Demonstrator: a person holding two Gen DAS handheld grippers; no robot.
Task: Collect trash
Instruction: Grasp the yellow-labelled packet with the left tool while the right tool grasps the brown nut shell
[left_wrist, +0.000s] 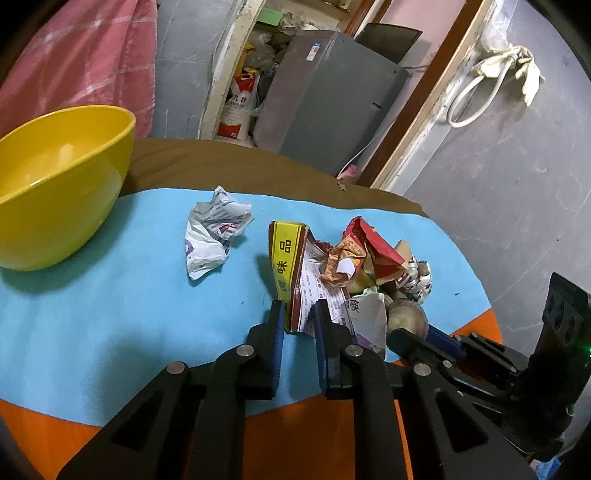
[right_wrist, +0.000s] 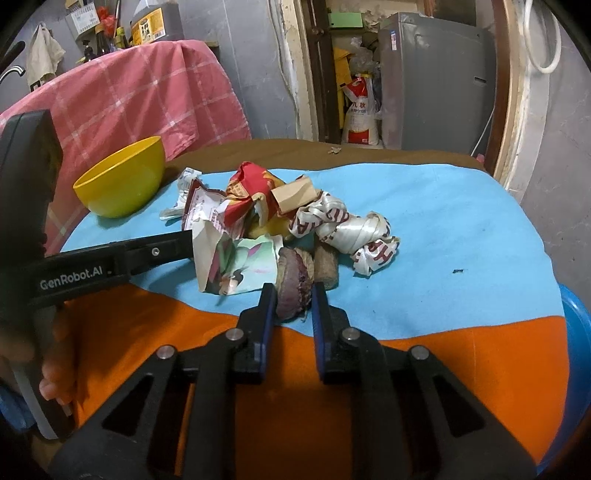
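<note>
Now both grippers clenched: left gripper (left_wrist: 299, 314) pinching torn wrapper (left_wrist: 317, 295), right gripper (right_wrist: 293, 299) gripping purple lump (right_wrist: 293, 284); yellow bowl (left_wrist: 55, 184) upper left, nearer left hand.

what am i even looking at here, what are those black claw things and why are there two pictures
Nothing here is a robot: a person holds a black two-finger tool in each hand, and a camera on each looks along its fingers. One picture is from the left tool, closed on a torn red-and-white packet. The other is from the right tool, closed on a round purplish lump. They work a pile of wrappers on a blue cloth, with a crumpled white paper and an empty yellow bowl nearby, probably for the trash.
</note>
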